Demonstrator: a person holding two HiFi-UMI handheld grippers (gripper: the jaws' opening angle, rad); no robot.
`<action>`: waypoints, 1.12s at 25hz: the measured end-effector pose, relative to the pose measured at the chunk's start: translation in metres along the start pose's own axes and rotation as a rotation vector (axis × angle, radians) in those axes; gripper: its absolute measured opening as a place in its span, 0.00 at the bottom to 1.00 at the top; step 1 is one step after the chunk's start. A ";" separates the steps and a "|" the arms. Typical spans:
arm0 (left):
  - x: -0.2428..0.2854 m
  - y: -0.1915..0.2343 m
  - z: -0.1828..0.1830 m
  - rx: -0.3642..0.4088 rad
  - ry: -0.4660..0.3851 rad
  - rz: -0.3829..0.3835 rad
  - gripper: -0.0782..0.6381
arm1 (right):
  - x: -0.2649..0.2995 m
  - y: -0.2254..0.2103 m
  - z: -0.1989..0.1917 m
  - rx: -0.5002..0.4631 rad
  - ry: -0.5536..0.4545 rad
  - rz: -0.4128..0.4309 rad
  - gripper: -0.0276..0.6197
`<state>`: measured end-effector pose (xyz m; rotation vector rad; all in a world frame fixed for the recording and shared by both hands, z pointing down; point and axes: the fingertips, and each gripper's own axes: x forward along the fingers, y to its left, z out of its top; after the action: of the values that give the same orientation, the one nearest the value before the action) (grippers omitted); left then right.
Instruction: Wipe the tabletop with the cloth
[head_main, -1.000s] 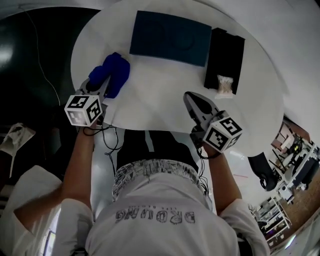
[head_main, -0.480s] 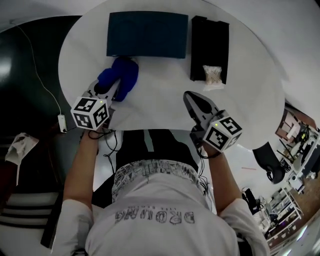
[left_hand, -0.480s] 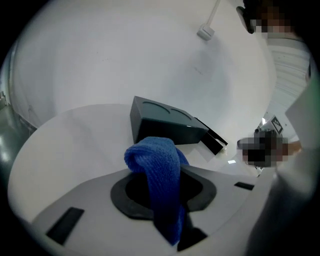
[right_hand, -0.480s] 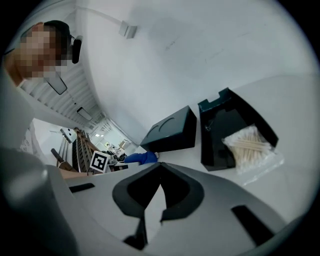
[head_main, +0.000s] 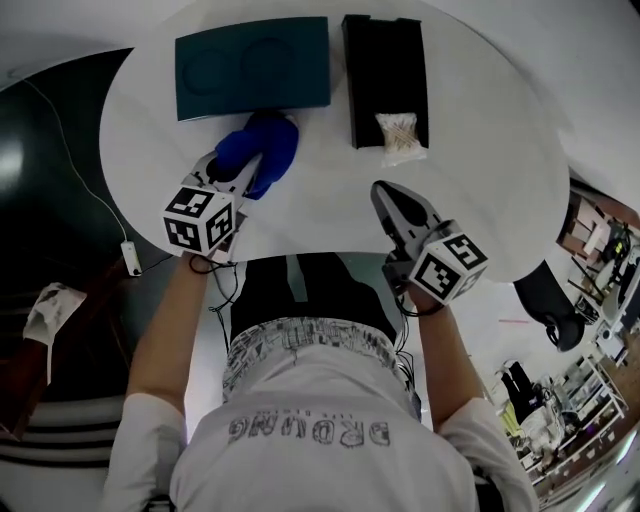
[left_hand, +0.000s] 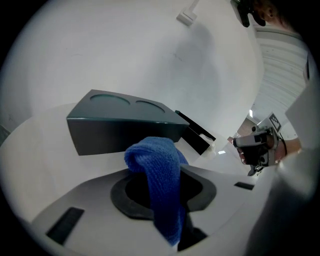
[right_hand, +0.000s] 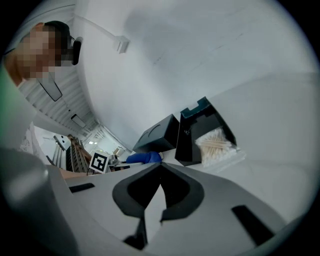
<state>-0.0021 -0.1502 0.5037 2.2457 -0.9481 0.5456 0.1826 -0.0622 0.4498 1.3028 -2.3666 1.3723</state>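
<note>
Nubbly knitted cloth (left_hand: 161, 172), smooth matt tabletop (head_main: 325, 200)

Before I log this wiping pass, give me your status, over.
Left tool shut on blue cloth over tabletop. Right tool shut, empty. Teal box close ahead of cloth.

**A:** How's the light in the head view?

**B:** Bright and even. The white tabletop (head_main: 320, 200) is nearly washed out at the centre of the frame, and the shadows on it are faint and soft-edged. The left of the frame falls dark.

**A:** Any distortion?

**B:** Strong, since straight edges bow outward (a wide lens). Both gripper views sit inside a round black vignette.

**A:** And the focus?

**B:** In the left gripper view the blue cloth (left_hand: 160, 165) is fairly sharp. The grey foreground along the bottom is blurred.
</note>
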 end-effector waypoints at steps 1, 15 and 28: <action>0.004 -0.005 0.001 0.005 0.003 -0.006 0.28 | -0.003 -0.003 0.000 0.006 -0.010 -0.002 0.05; 0.047 -0.063 0.004 0.085 0.042 -0.100 0.28 | -0.041 -0.028 -0.007 0.050 -0.061 -0.061 0.05; 0.044 -0.068 0.009 0.043 -0.006 -0.124 0.28 | -0.030 -0.013 -0.006 0.024 -0.030 -0.047 0.05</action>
<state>0.0789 -0.1410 0.4959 2.3275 -0.8006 0.5081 0.2094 -0.0415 0.4480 1.3856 -2.3302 1.3822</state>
